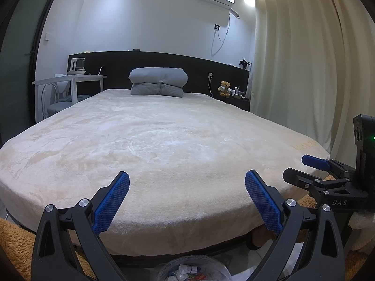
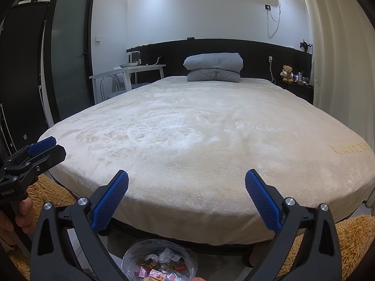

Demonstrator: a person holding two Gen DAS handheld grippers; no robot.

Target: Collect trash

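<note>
Lying below right claw (image 2: 186,180): trash bag (image 2: 159,260)

Your right gripper (image 2: 186,182) hangs wide apart over the near edge of the bed (image 2: 211,140). Directly below it sits a clear trash bag (image 2: 159,260) of wrappers. Your left gripper (image 2: 42,148) shows far left.

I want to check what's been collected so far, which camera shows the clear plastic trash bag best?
The right wrist view: the clear plastic trash bag sits open below the jaws, with crumpled paper and coloured wrappers visible inside. The left wrist view catches only its upper part at the bottom edge, mostly pale scraps.
</note>
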